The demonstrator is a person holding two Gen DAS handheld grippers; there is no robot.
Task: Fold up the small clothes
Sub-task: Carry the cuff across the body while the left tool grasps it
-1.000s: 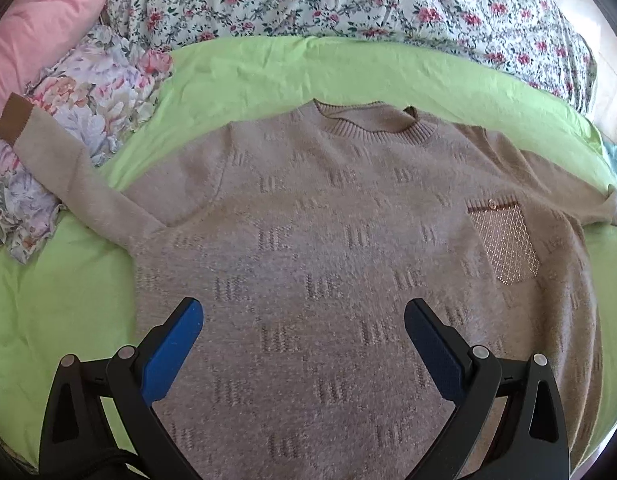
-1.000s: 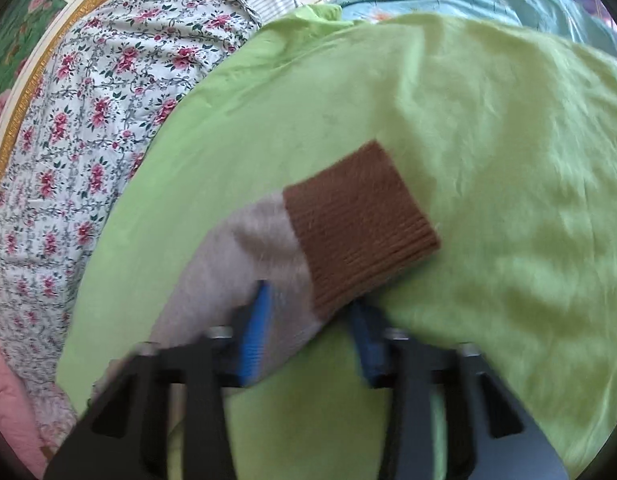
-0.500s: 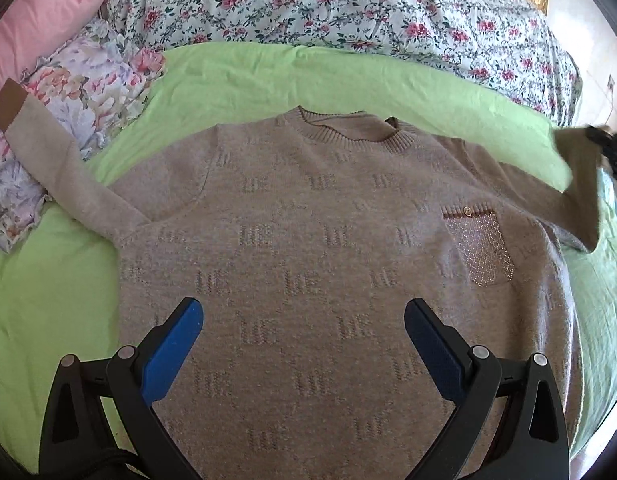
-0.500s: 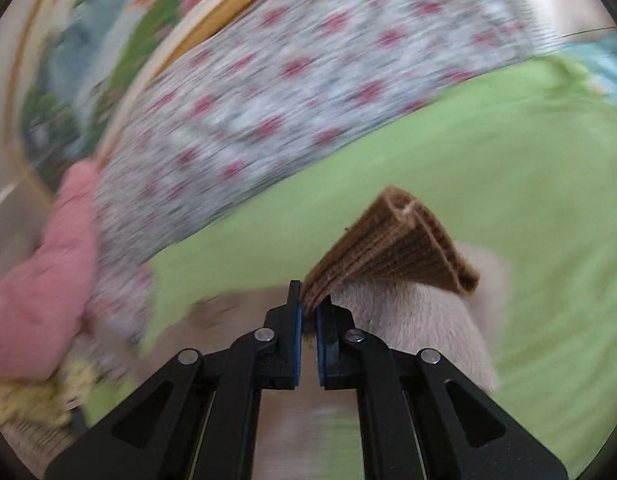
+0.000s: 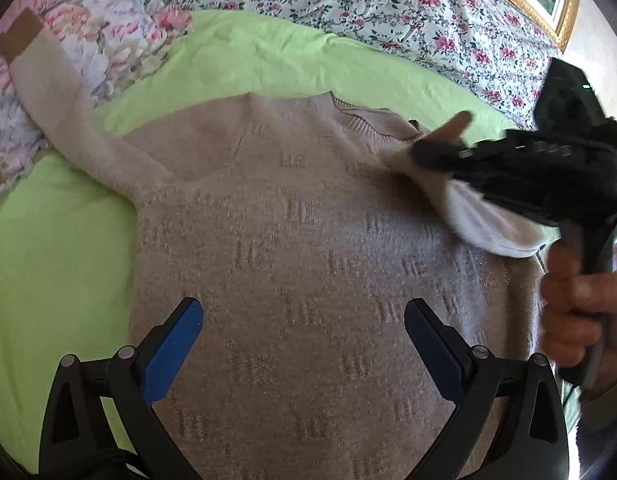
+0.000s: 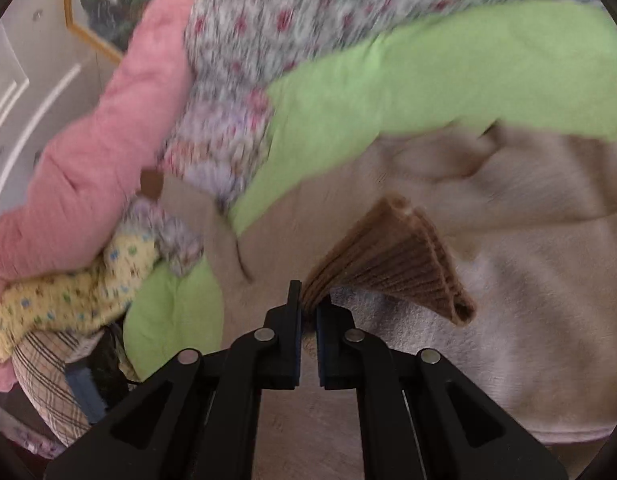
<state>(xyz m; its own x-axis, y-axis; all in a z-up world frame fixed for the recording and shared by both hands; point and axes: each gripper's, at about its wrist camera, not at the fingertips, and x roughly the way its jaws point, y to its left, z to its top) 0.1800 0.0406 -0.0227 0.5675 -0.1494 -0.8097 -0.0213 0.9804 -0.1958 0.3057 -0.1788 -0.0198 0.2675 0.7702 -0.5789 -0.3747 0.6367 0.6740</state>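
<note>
- Sweater (image 5: 308, 264) lies flat, front up, on the green sheet (image 5: 48, 272).
- Its far sleeve (image 5: 64, 112) stretches onto floral bedding (image 5: 120, 36).
- Left hand-held gripper (image 5: 302, 340): jaws wide, empty, above the sweater's lower body.
- Right hand-held gripper (image 6: 308, 316): clamped on the brown cuff (image 6: 392, 264), lifted over the sweater's chest.

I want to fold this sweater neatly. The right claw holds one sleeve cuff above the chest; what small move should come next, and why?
Probably lower the right claw and lay the brown cuff flat on the sweater, then release. The cuff is pinched and lifted above the chest, and the sleeve already crosses the body; the left claw is open, holding nothing.
</note>
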